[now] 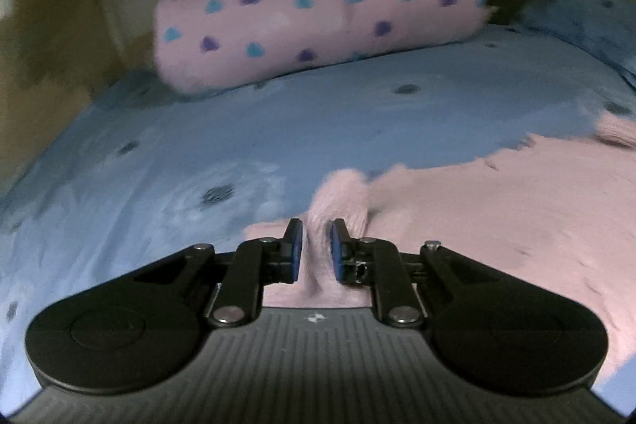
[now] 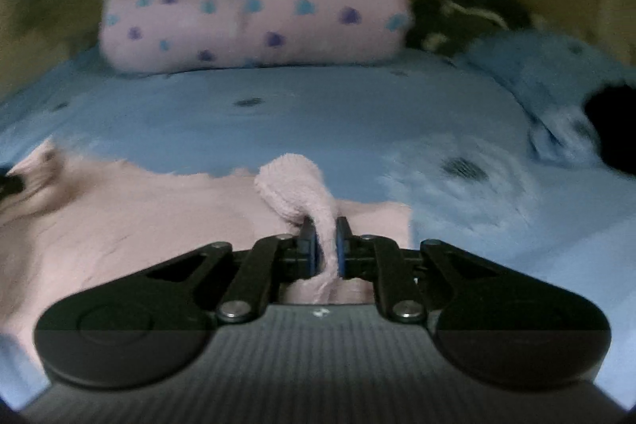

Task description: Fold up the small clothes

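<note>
A fuzzy pink garment lies on a blue bed cover. In the left wrist view it spreads from the middle to the right. My left gripper is shut on a pinched ridge of its left edge. In the right wrist view the pink garment spreads to the left. My right gripper is shut on its right corner, and a rolled tuft of pink cloth sticks up past the fingertips. Both frames are blurred.
A pink pillow with blue and purple dots lies at the head of the bed, also in the right wrist view. A bunched blue blanket and a dark item lie at the far right.
</note>
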Tool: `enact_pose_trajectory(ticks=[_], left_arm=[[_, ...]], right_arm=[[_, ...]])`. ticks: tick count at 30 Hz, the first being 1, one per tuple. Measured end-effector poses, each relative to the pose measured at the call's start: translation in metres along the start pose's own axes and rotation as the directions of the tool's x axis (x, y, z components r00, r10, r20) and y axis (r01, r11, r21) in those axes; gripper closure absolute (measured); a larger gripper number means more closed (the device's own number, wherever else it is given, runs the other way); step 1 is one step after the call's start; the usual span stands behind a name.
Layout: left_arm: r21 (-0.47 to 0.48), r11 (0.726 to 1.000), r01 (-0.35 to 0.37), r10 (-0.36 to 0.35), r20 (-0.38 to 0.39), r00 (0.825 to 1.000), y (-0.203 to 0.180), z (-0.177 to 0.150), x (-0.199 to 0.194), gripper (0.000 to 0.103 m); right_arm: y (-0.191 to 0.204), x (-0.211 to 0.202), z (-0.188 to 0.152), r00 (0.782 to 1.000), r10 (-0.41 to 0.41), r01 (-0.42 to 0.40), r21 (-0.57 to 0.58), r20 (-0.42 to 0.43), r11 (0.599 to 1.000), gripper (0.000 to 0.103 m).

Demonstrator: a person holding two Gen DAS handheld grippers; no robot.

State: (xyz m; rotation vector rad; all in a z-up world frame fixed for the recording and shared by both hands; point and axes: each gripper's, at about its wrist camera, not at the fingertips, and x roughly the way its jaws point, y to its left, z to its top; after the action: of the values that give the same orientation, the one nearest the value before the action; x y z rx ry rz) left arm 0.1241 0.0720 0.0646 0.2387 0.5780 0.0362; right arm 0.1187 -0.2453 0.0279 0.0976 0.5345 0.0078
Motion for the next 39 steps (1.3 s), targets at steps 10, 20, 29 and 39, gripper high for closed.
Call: enact_pose_trajectory(ticks=[10, 20, 29, 39], left_arm=[[-0.300, 0.950, 0.080, -0.099, -0.046, 0.994, 0.070, 0.003, 0.008, 0.084], [-0.328, 0.927, 0.180, -0.200, -0.028, 0.979, 0.058, 0.007, 0.007, 0.032], [-0.154, 0.986, 0.058, -0.075, -0.107, 0.991, 0.029, 0.010, 0.041, 0.045], [-0.210, 0.976, 0.066, -0.070, -0.013, 0.997, 0.060, 0.031, 0.042, 0.090]], right_arm=[[-0.052, 0.011, 0.002, 1.000, -0.013, 0.020, 0.299, -0.025, 0.954, 0.073], [-0.052, 0.014, 0.007, 0.998, 0.055, -0.047, 0.260, -0.023, 0.964, 0.068], [-0.047, 0.037, 0.015, 0.997, 0.047, -0.036, 0.143, -0.068, 0.989, 0.057], [-0.067, 0.040, 0.015, 0.997, 0.072, -0.065, 0.216, -0.024, 0.974, 0.091]])
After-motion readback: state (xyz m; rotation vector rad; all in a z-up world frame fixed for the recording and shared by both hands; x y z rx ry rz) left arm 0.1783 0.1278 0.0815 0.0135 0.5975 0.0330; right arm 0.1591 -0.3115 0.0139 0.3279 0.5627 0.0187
